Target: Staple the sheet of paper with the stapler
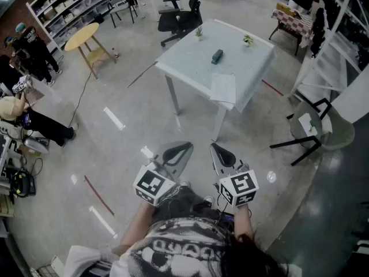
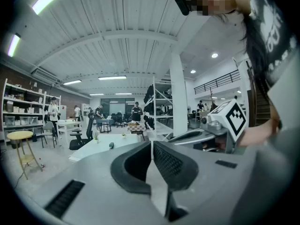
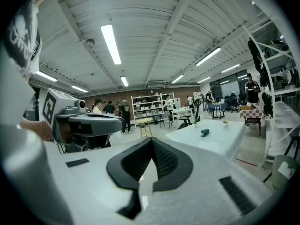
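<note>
A person stands on the grey floor (image 1: 121,154), well apart from a white tabletop (image 1: 190,59), with the left claw (image 2: 151,144) and right claw (image 3: 151,139) held side by side in front of the body, both aimed roughly level toward the table. Each claw has its jaws pressed together, tip against tip, gripping nothing (the marker cubes sit just behind them in the head view). The dark stapler (image 1: 217,56) lies near the middle of the tabletop, and the sheet of paper (image 1: 223,88) lies nearer, close to the near edge and apart from the stapler. Two small potted plants stand along the far side, one at the left (image 1: 199,33) and one at the right (image 1: 248,40). A black office chair (image 1: 180,19) sits just beyond the far left corner of the table. Farther left are a round wooden stool (image 1: 82,36) and white shelves (image 1: 69,4) stocked with boxes, and several people (image 1: 34,51) are gathered at the room's left edge.
</note>
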Tool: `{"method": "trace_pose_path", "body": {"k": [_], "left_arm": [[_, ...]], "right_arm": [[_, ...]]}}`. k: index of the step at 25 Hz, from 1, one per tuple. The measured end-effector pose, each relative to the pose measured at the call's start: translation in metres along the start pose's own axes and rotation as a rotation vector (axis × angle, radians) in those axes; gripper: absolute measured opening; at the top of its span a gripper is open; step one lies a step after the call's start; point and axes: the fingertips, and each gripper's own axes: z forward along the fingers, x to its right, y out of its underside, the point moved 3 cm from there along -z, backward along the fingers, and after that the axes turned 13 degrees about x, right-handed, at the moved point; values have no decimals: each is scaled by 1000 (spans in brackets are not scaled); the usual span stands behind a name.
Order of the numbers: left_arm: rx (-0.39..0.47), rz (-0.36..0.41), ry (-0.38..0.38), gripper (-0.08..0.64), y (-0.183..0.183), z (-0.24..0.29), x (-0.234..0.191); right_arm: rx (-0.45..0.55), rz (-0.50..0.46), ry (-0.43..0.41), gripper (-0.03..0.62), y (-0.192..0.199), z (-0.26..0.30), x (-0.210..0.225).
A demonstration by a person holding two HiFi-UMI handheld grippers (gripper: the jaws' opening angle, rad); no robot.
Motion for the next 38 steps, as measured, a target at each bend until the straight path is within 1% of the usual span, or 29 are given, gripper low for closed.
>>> {"method": "trace_pose_path", "body": {"k": [4,8,11,15,19,23,30,33,38], "left_arm": [[-6,-10,2,15,1,-4,-17],[-3,-18,9,15,3,-5,-39],[-5,-17,15,15,6,-6,-56],[-4,-20,23,15,12,-5,-81],[-10,-12,47,15,18,-5,-104],[-21,-22,81,15,27,-4,-120],[-27,-71,110,15,40,4,-145],[-37,-81,116,15,49,12,-155],[-57,-93,113,15,67,34,-179]], "right_arm": [[-17,1,-1,-8,1,19,-6],[-11,-1,9,-8,1,40,-8],[-2,18,28,-7,2,57,-5],[-14,37,55,-6,9,80,0],[-26,45,94,-4,17,98,4],[-27,115,156,12,28,107,10],[-32,324,276,41,55,119,34],[-52,347,315,72,68,132,54],[-96,352,351,72,95,163,94]]}}
